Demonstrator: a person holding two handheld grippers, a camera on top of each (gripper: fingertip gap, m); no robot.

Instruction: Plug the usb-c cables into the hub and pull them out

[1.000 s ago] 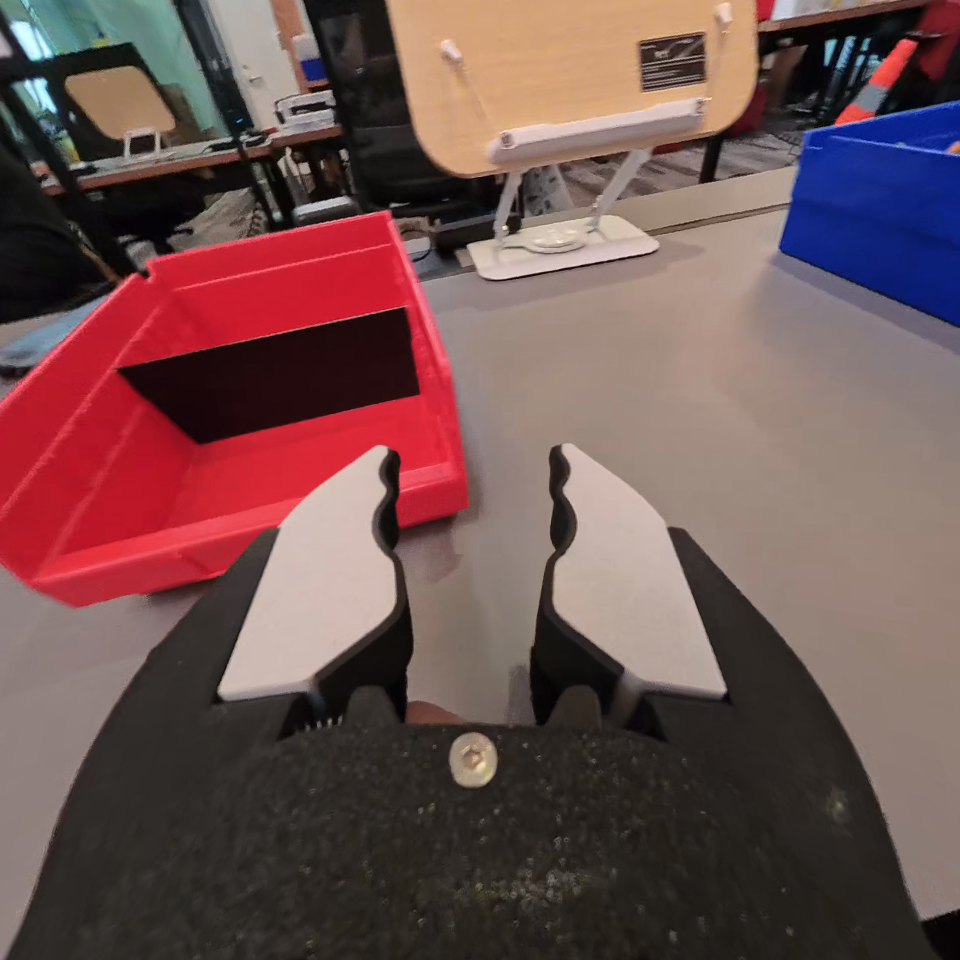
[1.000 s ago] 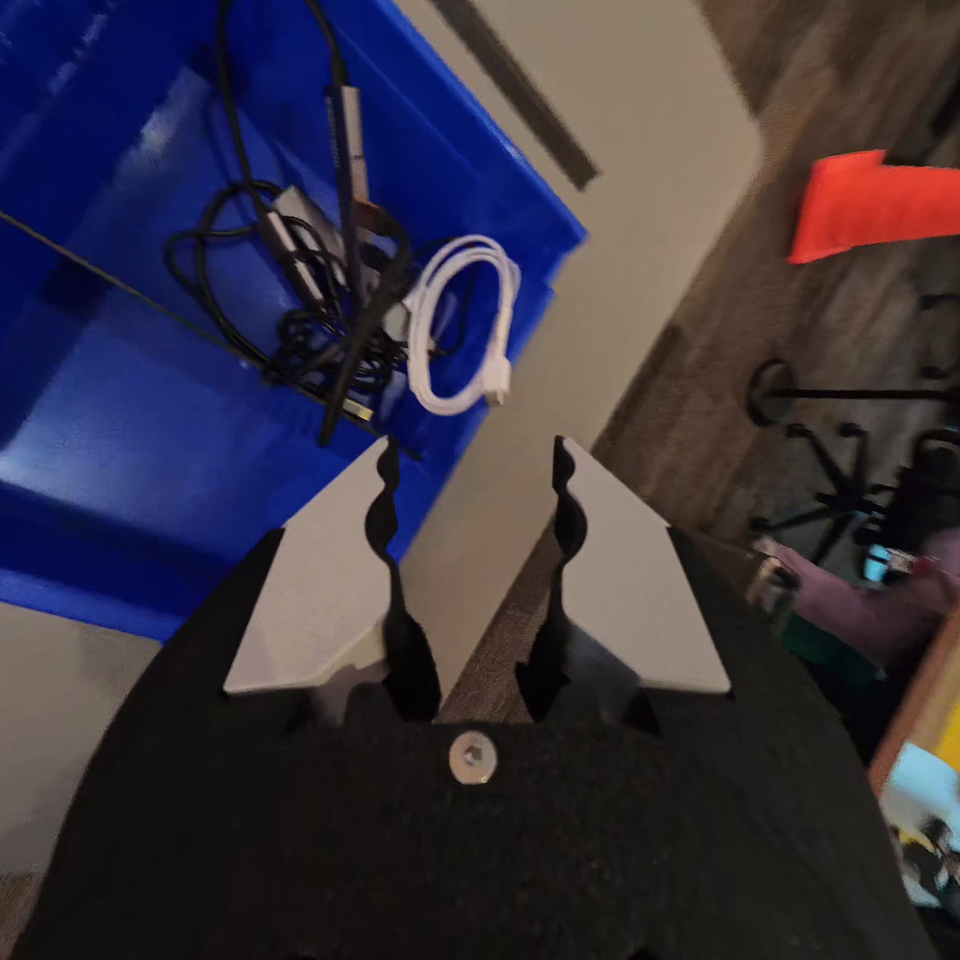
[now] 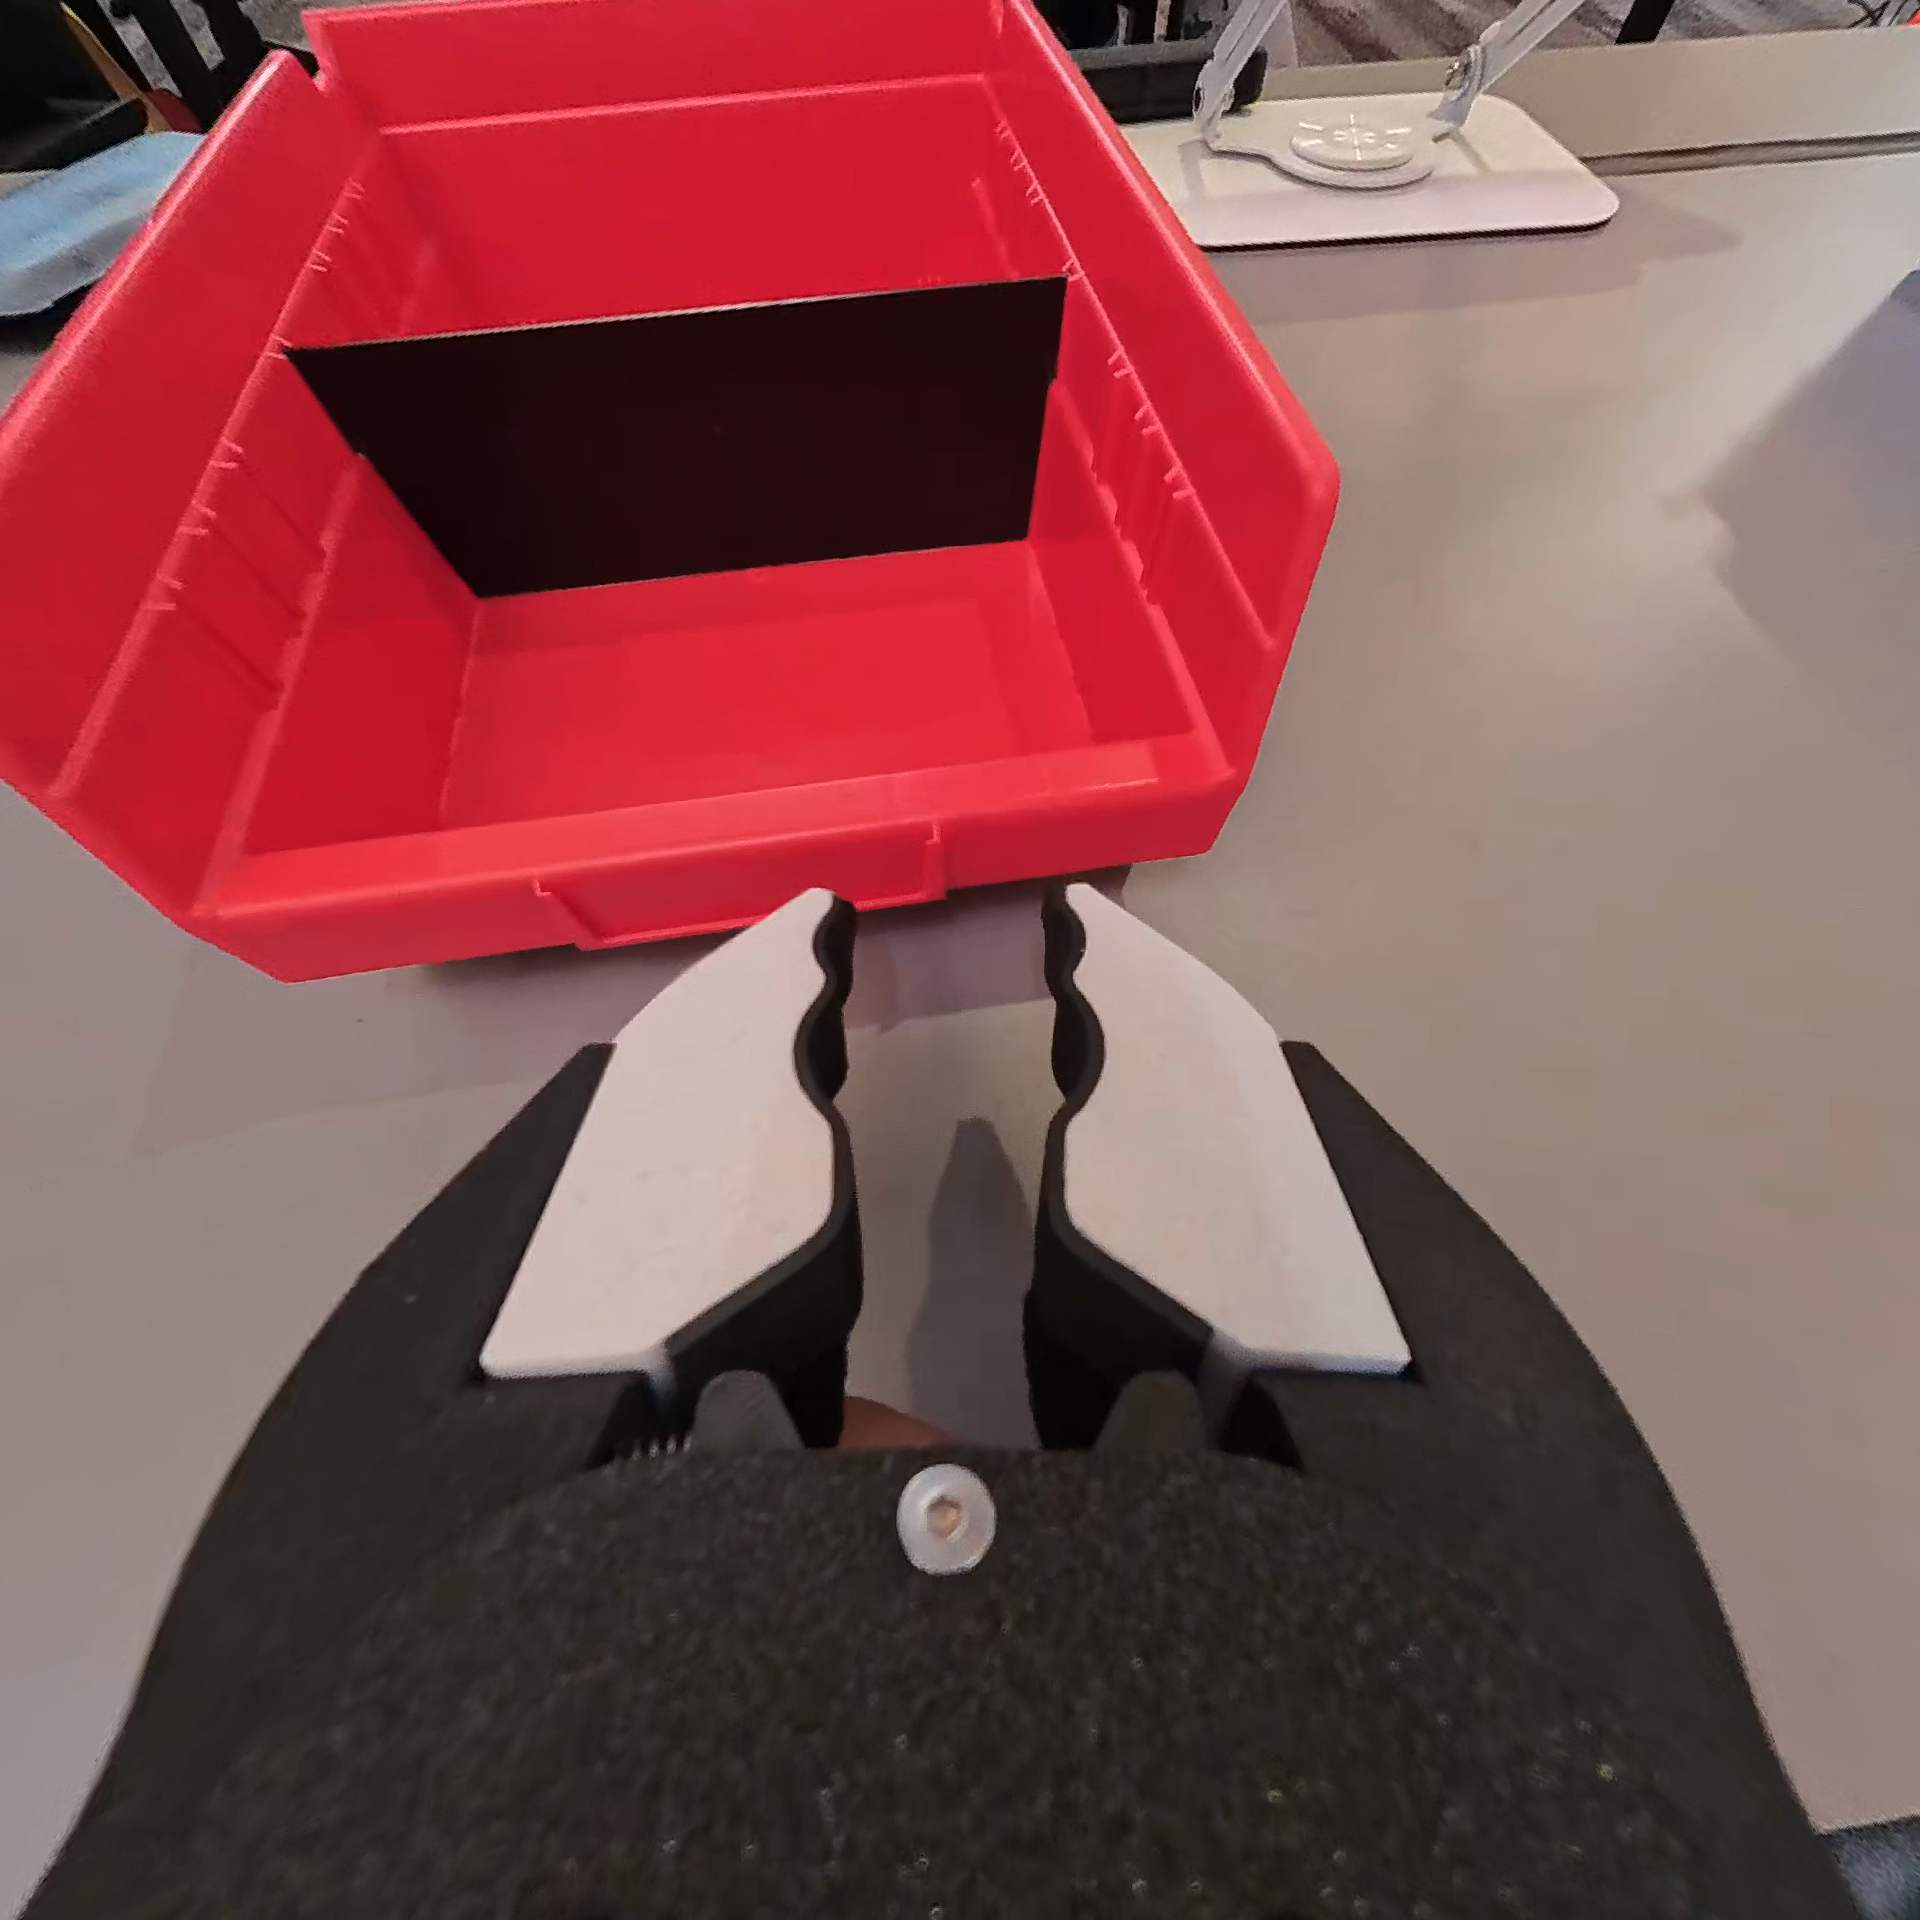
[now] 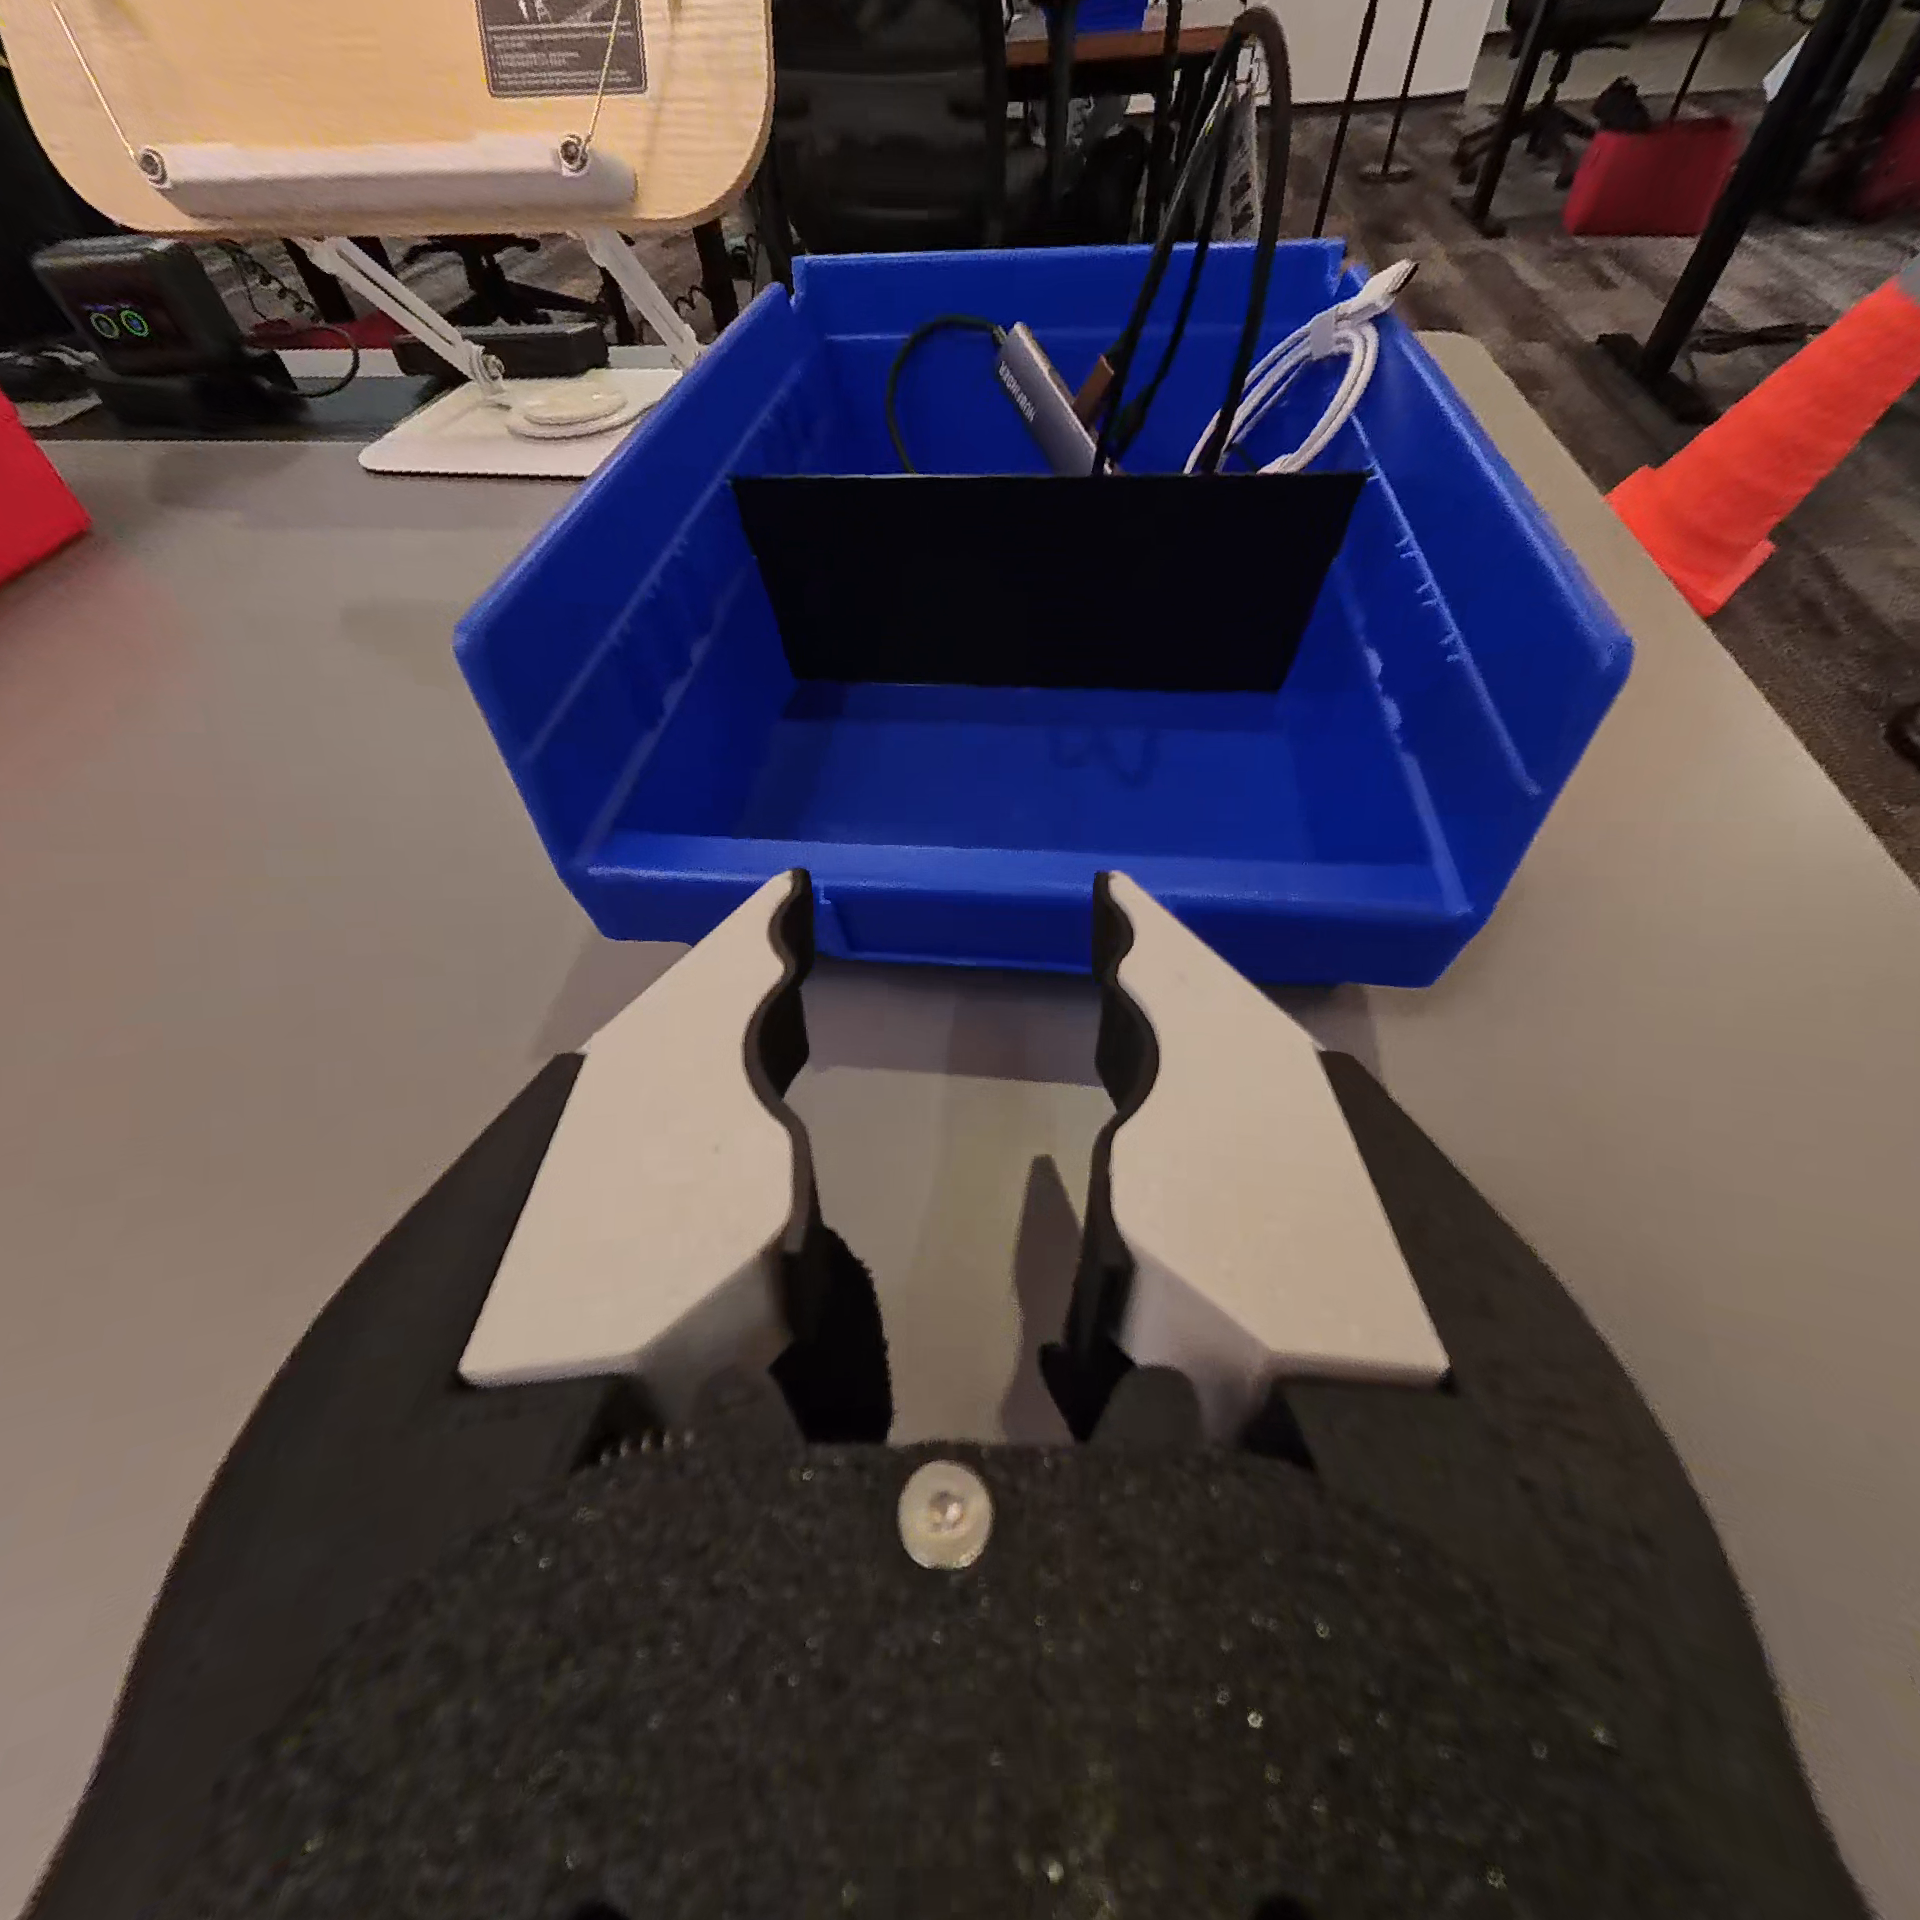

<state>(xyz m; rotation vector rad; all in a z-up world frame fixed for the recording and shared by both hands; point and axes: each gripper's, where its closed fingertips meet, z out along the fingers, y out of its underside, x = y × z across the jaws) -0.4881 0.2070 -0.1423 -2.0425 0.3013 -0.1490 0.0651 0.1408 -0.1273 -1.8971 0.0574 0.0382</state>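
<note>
Currently both grippers sit low over the grey counter (image 3: 1558,727), each facing a bin. Left gripper (image 3: 948,920): fingers parted a moderate gap, nothing between them, tips just short of the red bin's (image 3: 727,904) front lip. A black divider (image 3: 686,447) splits that bin into front and back compartments; the front one shows only bare floor, the back one is mostly hidden behind the divider.

Right gripper (image 4: 948,899): fingers spread a bit wider, also holding nothing, tips just in front of the blue bin (image 4: 1039,914). Same layout there, with a dark divider (image 4: 1039,582) across the middle. Task items are all in the rear compartment, behind the divider: grey hub (image 4: 1044,400) propped at a tilt, black cables (image 4: 1174,270) looping up over the back wall, a coiled white cable (image 4: 1320,384) leaning on the right rear corner with its plug poking above the rim. Lower parts hidden.

A white stand holding a wooden board (image 4: 416,114) sits at the far edge of the counter; orange cone (image 4: 1787,416) on the floor to the right.
</note>
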